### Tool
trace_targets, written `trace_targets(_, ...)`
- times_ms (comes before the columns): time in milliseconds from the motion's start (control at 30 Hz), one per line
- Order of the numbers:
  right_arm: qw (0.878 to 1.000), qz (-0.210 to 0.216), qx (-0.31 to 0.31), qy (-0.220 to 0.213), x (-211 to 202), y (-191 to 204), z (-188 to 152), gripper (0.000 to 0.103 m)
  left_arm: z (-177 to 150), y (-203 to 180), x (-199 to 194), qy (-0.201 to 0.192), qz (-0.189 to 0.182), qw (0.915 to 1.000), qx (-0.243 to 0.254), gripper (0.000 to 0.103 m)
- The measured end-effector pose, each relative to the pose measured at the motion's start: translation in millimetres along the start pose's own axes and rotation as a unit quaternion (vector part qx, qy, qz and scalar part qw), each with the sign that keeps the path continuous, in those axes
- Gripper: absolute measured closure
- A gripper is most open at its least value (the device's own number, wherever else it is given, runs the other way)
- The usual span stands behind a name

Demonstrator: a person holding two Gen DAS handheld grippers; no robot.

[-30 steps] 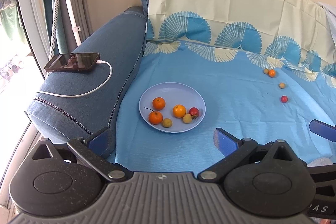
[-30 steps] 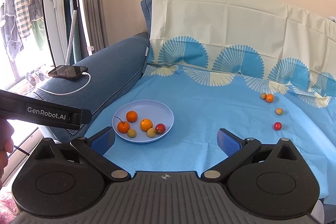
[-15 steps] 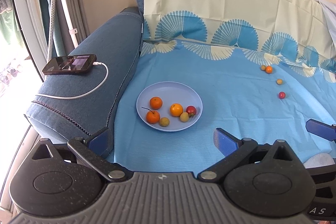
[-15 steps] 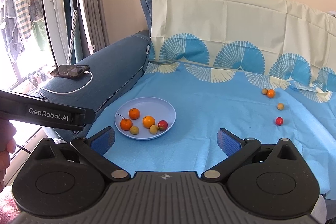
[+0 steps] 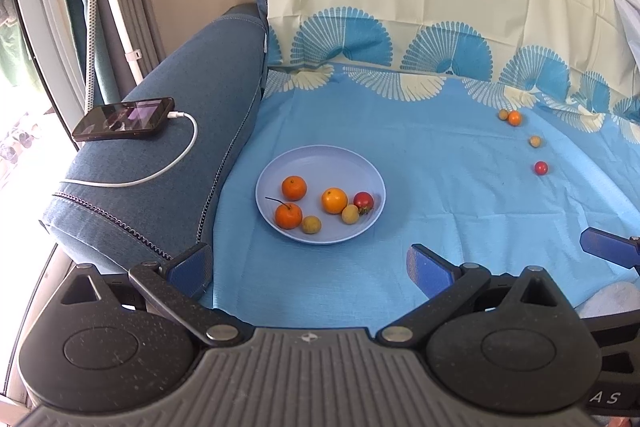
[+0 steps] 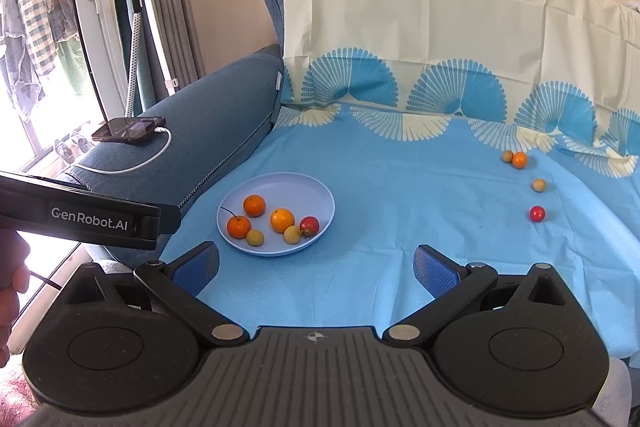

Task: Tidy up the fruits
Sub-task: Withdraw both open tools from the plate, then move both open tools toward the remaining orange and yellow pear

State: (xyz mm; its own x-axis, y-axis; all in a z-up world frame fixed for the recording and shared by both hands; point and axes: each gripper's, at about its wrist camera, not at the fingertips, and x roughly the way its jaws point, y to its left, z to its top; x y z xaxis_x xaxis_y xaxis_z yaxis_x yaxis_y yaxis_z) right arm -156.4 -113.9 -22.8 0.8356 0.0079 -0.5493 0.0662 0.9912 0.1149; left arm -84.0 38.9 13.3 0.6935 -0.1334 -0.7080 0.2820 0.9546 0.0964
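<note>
Blue patterned cloth point(image 5: 440, 179) covers the sofa seat and back, and both grippers hang over its near edge with nothing between their fingers. On the left gripper point(image 5: 308, 267) the blue pads stand wide apart, empty; the right gripper point(image 6: 316, 267) is spread just as wide and is also empty.

Just ahead of the left gripper's jaws, slightly to their left, sits a pale blue plate point(image 5: 320, 163) on the cloth. It holds three oranges point(image 5: 334, 200), two small yellowish fruits point(image 5: 311, 224) and a red tomato point(image 5: 363, 201), the tomato touching one yellow fruit. From the right gripper the same plate point(image 6: 280, 183) lies ahead and left of its jaws.

Farther out, ahead and well to the right of both jaws, four loose fruits lie on the cloth: a red one point(image 6: 537, 213) nearest, a yellowish one point(image 6: 539, 185) beyond it, then a small orange one point(image 6: 519, 159) touching another yellowish one point(image 6: 507, 156) near the seat back.

Far left of the jaws, a phone point(image 5: 124, 119) rests on the denim armrest point(image 5: 168, 155) with a white cable point(image 5: 160, 175) plugged in.
</note>
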Motion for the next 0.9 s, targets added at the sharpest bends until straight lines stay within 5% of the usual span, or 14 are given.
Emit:
trace_targets(533,0.998,-0.008,0.059,0.037,33.4,-44.6,-5.1,0.001,22.4,-30.6,47.7,0.050,-0.001,0.9984,0.025,0.000)
trace_targets(900,0.983,-0.129,0.127,0.011,55.7,-168.1,4.7,0.001,102.4,-126.3,123.3,0.045,-0.037,0.9946,0.085,0.000)
